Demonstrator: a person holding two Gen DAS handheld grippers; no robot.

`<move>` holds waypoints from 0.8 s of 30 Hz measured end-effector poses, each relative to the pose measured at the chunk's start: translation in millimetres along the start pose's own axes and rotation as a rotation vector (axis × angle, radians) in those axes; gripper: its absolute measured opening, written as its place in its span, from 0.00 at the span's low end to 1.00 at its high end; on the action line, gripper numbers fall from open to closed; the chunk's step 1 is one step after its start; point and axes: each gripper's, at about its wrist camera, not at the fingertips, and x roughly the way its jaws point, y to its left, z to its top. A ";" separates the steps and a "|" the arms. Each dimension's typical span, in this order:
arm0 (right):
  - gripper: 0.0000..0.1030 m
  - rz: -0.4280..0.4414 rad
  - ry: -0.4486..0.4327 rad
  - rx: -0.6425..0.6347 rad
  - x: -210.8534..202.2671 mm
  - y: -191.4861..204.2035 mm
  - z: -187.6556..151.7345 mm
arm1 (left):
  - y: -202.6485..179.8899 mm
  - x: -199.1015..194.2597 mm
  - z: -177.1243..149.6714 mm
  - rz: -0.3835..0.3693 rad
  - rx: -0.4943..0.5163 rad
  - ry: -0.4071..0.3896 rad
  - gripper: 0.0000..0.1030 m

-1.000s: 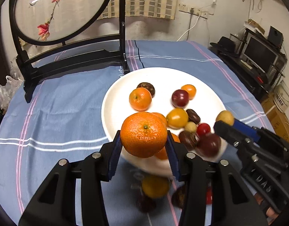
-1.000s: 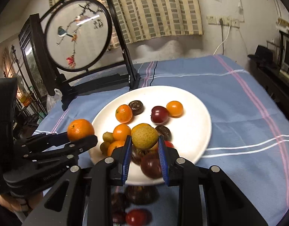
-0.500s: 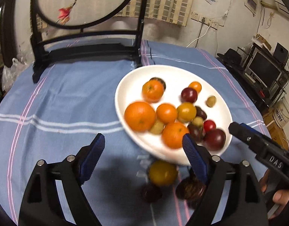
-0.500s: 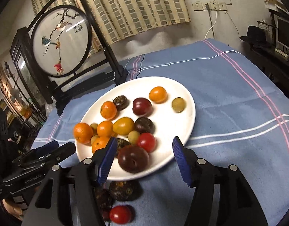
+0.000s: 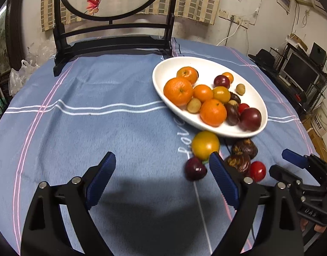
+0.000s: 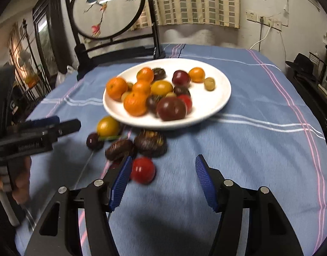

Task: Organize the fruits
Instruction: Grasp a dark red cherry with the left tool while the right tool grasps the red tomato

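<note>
Left gripper (image 5: 162,178): fingers spread wide, nothing between them, hovering low over the blue-clothed surface (image 5: 99,128) on the near side of the plate. Between the fingers is only bare cloth.

Loose fruit lies ahead and to the right of that gap, off the near rim of the white plate (image 5: 163,68). In order from the left: small dark plum (image 5: 195,169), just beside the left gripper's right finger (image 5: 222,177); yellow-orange fruit (image 5: 205,144) behind it, almost touching the plate rim; two brown wrinkled fruits (image 5: 241,153) close together; red tomato (image 5: 257,171) furthest right.

Right gripper (image 6: 161,183): fingers also wide apart, holding nothing. The red tomato (image 6: 142,170) sits just beside its left finger (image 6: 119,183), at the left side of the opening rather than centred. The brown pair (image 6: 135,145) lies just beyond it, toward the plate (image 6: 223,98).

Judgement: five pieces are still off the plate; most fruit is already piled on its left half. Left gripper is nearer the plum and needs a shift to the right and slightly forward. Right gripper is nearer the tomato and needs a small shift left. All are roundish, so no long axis matters, except one brown fruit, which looks elongated across the view; blur prevents certainty.

Risk: the grippers converge on one tight cluster and could knock each other or roll fruit.
</note>
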 end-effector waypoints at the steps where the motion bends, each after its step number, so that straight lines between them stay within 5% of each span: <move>1: 0.60 -0.005 0.007 -0.013 0.4 2.8 -3.0 | 0.3 0.5 -2.2 0.000 0.003 0.007 0.84; 12: 0.53 -0.075 0.103 -0.155 19.4 31.5 -19.4 | -3.5 3.9 -15.6 -0.002 0.050 0.041 0.85; 16: 0.34 -0.070 0.101 -0.193 27.0 40.5 -11.3 | -3.6 4.6 -16.0 -0.006 0.061 0.047 0.85; 24: 0.29 -0.042 0.087 -0.181 32.9 41.6 -4.3 | -5.4 9.0 -18.0 -0.010 0.063 0.069 0.85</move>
